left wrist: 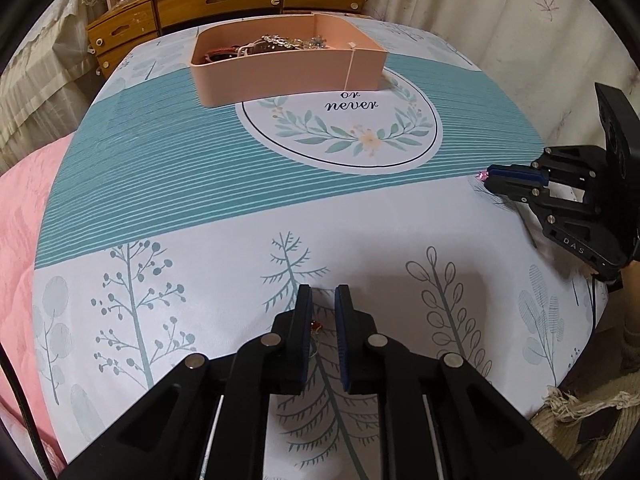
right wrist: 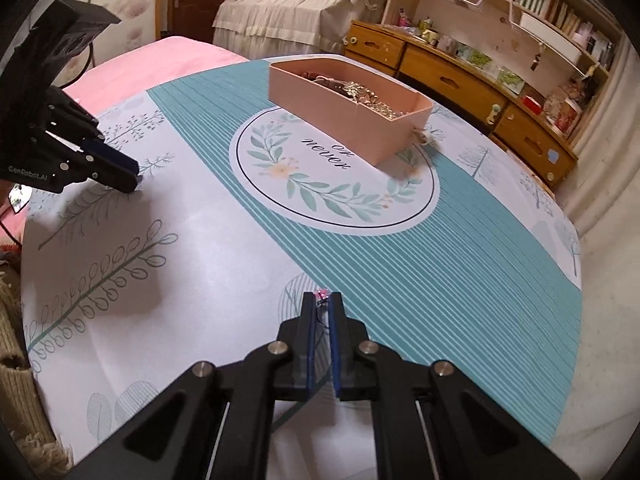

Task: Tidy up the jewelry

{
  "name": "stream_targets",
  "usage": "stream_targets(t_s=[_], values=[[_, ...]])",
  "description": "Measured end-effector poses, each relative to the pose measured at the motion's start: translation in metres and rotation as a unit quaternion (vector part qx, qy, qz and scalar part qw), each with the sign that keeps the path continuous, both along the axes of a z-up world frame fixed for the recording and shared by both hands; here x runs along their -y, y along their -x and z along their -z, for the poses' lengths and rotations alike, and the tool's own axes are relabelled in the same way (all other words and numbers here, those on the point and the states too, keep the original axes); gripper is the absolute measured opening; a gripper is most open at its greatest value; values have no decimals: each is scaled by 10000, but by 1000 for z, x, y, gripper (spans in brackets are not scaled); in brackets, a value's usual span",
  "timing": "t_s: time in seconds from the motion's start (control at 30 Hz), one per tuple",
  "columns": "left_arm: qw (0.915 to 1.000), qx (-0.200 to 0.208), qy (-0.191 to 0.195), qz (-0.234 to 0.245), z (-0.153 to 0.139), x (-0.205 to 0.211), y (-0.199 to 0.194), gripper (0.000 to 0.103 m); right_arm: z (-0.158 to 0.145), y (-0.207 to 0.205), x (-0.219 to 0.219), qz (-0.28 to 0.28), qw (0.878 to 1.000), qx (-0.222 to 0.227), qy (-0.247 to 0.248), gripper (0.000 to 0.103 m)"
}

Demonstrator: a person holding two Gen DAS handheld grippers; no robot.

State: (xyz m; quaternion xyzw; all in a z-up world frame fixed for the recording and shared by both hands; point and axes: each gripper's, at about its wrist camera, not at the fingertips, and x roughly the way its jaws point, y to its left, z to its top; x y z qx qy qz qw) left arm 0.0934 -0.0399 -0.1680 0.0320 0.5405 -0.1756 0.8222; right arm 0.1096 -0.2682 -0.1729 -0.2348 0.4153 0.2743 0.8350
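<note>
- Left wrist view: our left gripper [left wrist: 323, 294] pinches a small red-gold earring [left wrist: 316, 326] near the tablecloth's [left wrist: 160, 184] near edge; the pink tray [left wrist: 280, 76] of jewelry sits far
- Right wrist view: our right gripper [right wrist: 322, 300] pinches a pink-stone piece [right wrist: 322, 295] at its fingertips, tray far right

Your right gripper [right wrist: 323, 300] pinches a pink-stoned jewelry piece [right wrist: 322, 293] between nearly closed jaws. The pink tray [right wrist: 352, 120] of jewelry sits at one o'clock; your left gripper [right wrist: 134, 176] hovers at ten o'clock.
</note>
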Motion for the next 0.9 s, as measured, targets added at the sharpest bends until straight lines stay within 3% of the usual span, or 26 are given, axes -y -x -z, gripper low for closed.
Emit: stream_targets(t_s=[0.23,0.47,0.6,0.67,0.7,0.9], values=[[9983,-216,481,-254,-11,-17,-7,7,-24,-7,15,498,9954,-199,-800,5],[9924,-365,1040,-550,-44,-41,-27,7,-58,-15,16,718,9850,-281,-1542,5],[9950,-216,877,-430,-57,-39,-25,10,-66,-10,6,655,9861,-201,-1513,5],[9960,-300,820,-188,-53,-35,-19,29,-65,-6,3,610,9867,-211,-1490,5],[9969,-310,721,-77,-50,-32,-16,31,-64,-5,1,589,9869,-241,-1484,5],[9976,-414,61,546,-19,-19,1,31,-55,2,1,584,9866,-402,-1470,5]])
